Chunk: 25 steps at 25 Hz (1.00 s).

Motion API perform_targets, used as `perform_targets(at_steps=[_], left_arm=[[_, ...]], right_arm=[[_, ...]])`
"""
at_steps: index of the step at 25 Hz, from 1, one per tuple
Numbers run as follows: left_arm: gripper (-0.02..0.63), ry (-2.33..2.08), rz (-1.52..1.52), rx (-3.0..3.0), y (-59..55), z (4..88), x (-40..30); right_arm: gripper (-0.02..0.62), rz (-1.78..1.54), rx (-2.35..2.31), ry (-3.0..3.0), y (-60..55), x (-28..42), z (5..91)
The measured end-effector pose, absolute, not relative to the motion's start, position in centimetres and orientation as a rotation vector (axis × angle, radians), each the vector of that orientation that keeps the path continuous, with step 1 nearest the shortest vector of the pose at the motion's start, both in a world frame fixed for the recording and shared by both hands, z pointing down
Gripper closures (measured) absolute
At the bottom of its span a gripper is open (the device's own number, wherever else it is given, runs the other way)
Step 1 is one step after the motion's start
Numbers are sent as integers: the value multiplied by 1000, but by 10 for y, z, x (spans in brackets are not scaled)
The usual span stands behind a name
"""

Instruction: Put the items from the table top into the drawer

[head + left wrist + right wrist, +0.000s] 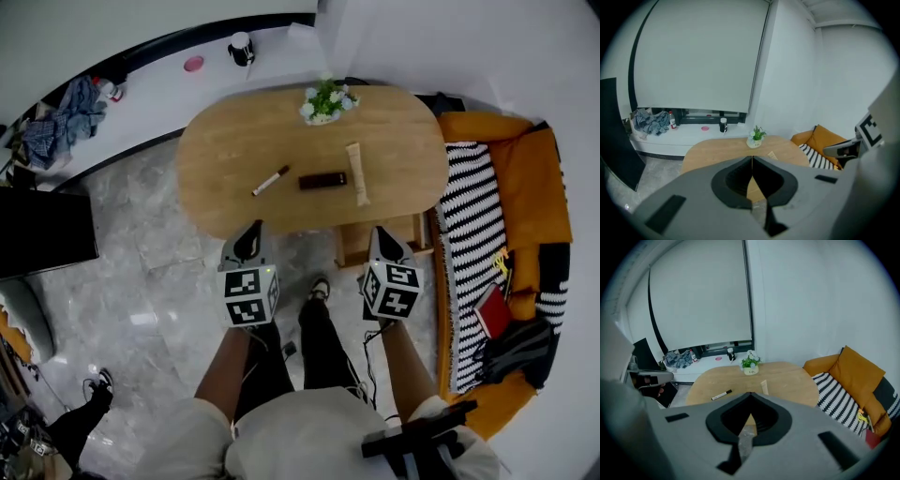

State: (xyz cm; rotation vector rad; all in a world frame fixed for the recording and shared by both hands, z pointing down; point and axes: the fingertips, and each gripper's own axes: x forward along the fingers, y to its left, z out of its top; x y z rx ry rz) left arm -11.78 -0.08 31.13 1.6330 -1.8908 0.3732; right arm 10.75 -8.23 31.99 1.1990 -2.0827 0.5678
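On the oval wooden table (234, 150) lie a white marker (270, 180), a dark flat bar (322, 180) and a beige tube (356, 173). A small potted plant (326, 101) stands at its far edge. My left gripper (249, 239) hangs just short of the table's near edge, jaws shut and empty. My right gripper (382, 239) is beside it, over the wooden drawer unit (352, 246), also shut and empty. In the left gripper view the left gripper (752, 160) points at the plant (756, 137). The right gripper view shows the right gripper (750, 395), marker (721, 394) and tube (764, 386).
An orange sofa (525, 178) with a striped blanket (473, 253) runs along the right, with a red book (492, 309) on it. A white ledge (141, 103) behind the table carries a cup (241, 48), a pink dish and bundled clothes (61, 117). A black screen (42, 230) stands at left.
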Motion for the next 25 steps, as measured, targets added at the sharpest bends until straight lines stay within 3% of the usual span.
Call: perform_targets(at_steps=[13, 25], left_arm=[[595, -1814, 386, 1542, 0, 478, -116], [595, -1786, 395, 1513, 1, 517, -112]], right_arm=[[603, 645, 1142, -1975, -82, 106, 474], [601, 679, 1151, -1949, -89, 103, 517]])
